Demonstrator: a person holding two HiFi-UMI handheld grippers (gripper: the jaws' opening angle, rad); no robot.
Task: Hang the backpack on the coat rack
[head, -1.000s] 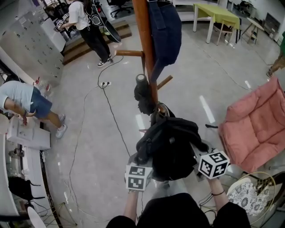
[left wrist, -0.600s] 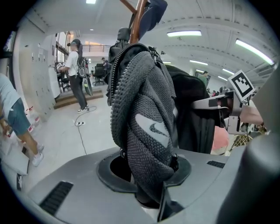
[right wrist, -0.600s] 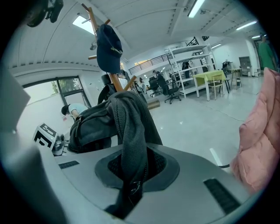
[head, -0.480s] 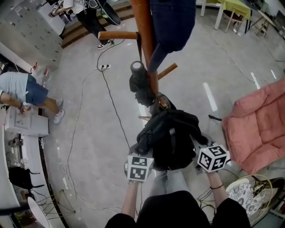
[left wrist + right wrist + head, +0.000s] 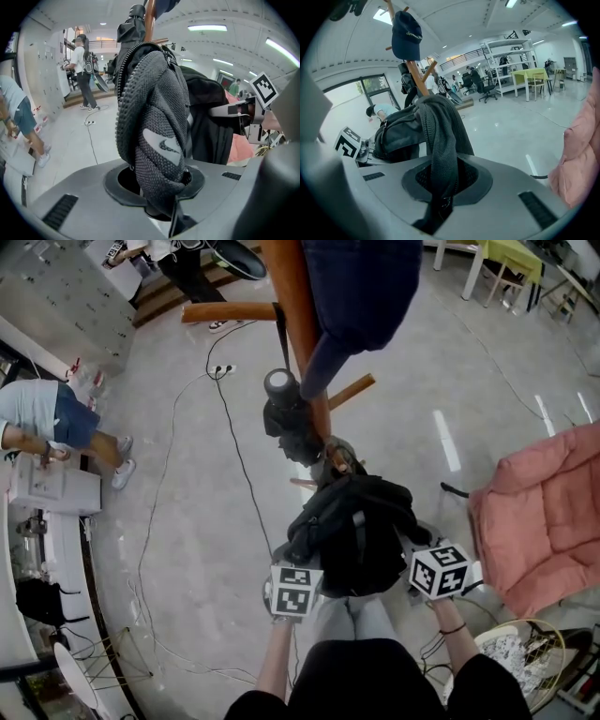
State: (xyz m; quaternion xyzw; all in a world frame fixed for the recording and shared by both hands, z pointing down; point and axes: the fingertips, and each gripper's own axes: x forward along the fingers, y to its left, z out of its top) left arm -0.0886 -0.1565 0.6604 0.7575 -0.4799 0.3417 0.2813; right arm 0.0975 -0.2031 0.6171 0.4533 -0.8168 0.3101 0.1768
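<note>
Presently the backpack is being held off the floor between both grippers, directly in front of the person and just beside the pole of the coat rack. In the head view its long axis is running from the person's body away toward the pole, with the far end lying close to the pole's lower pegs. Whether that end is touching a peg cannot be told. In the left gripper view the pack is rising from the jaws toward the pole, zipper edge facing left.

The left gripper is clamping a thick fold of the pack's knit-textured fabric. Its jaws are standing partly apart, the gap filled by that fold. The right gripper is pinching a thin dark strip of the pack, a strap or a flat fold. Its jaws are almost together on it.

A dark blue garment is hanging from the rack above the pack, and a dark cap is sitting on an upper peg. A black bundle is hanging against the pole just beyond the pack. A pink chair is standing well apart, to the right.
</note>
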